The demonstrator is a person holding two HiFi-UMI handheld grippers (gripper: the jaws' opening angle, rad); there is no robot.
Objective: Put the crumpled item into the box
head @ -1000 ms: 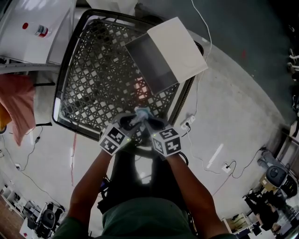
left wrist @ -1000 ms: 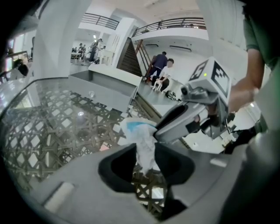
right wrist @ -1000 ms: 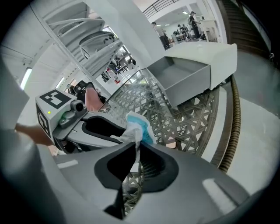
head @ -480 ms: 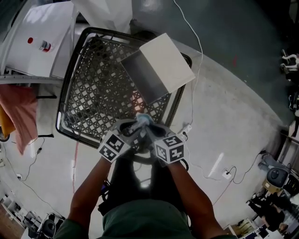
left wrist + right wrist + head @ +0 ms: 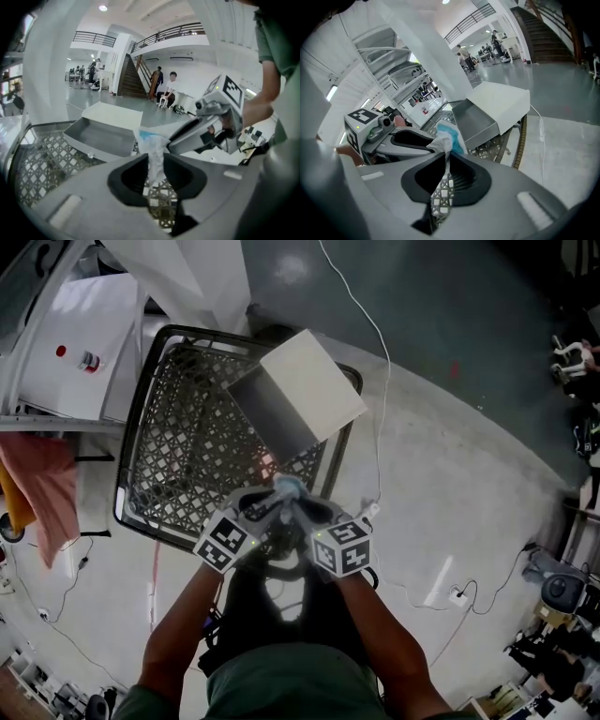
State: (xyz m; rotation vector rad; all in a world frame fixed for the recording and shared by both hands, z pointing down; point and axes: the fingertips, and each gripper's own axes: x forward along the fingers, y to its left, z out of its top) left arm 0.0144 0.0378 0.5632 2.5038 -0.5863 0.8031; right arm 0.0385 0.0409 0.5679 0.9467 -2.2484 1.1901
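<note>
Both tongs meet on one thing. The left gripper [image 5: 154,161] has just been closing its jaws, and the crumpled item [image 5: 151,146] stands between them, filling the gap so the pads look to press on it. The right gripper [image 5: 446,161] has its jaws nearly together, pinching a thin fold of the same item. In the head view the two gripper tips converge from lower left and lower right, and the wad sits at their meeting point, over the near rim of the mesh table [image 5: 178,442]; it looks held clear of the lattice rather than resting on it. The item is white with a pale blue patch at its top. Its long axis runs up out of the jaws and away from the person, so the free blue end points roughly toward the box [image 5: 317,379]. The box lies straight ahead of the tongs, near but apart from them, on the far right part of the mesh. Its own long axis runs diagonally in the head view, with the white body on the right. The grey open hollow faces left and somewhat toward the person. Neither hand is clearly nearer, though the left gripper is on the side of the opening and the right is on the side of the white wall. My judgement is that the coming move is a short carry forward and a little left into the grey mouth. Both grips would need to travel together so the wad does not tear or slip.
</note>
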